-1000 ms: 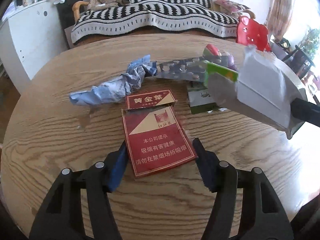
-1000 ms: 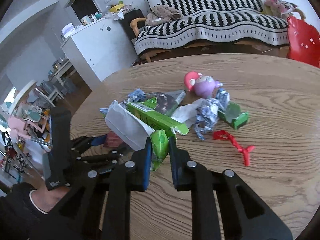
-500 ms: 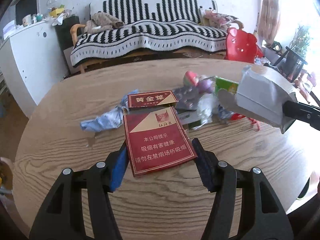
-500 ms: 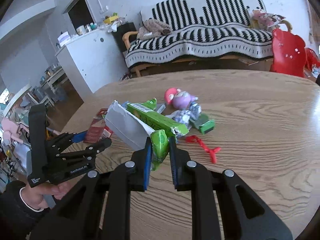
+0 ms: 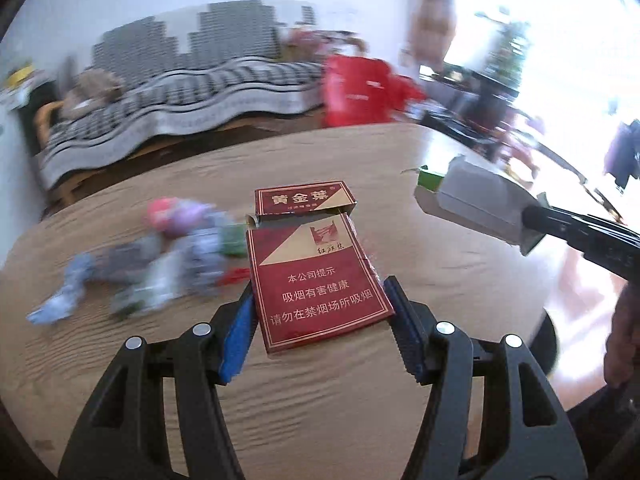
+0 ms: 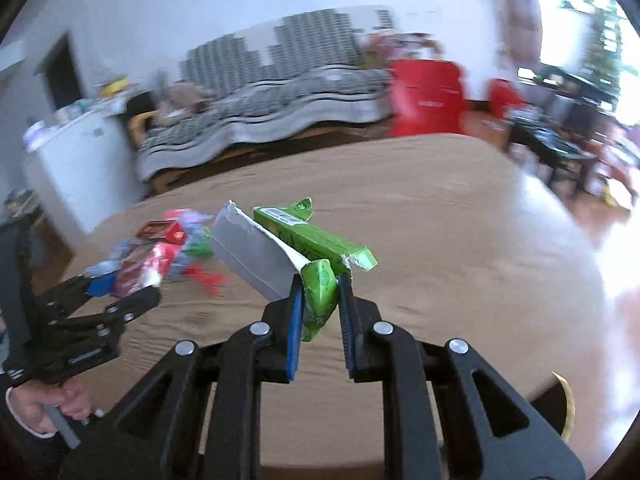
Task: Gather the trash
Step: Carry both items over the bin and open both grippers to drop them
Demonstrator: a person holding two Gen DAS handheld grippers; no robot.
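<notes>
Striped sofa (image 5: 192, 80) behind wooden table (image 5: 320, 408) (bright window (image 5: 568, 48) right).

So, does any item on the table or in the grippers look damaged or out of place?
Yes. The red cigarette pack in the left gripper has its lid flipped open. The green carton in the right gripper is crushed, its flap torn open. A pink and purple toy lies among the wrappers.

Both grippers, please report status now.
Left gripper shut on red cigarette pack. Right gripper shut on green wrapper. Trash pile on table.

A home living room (striped sofa (image 6: 280, 104), wooden table (image 6: 440, 208))
</notes>
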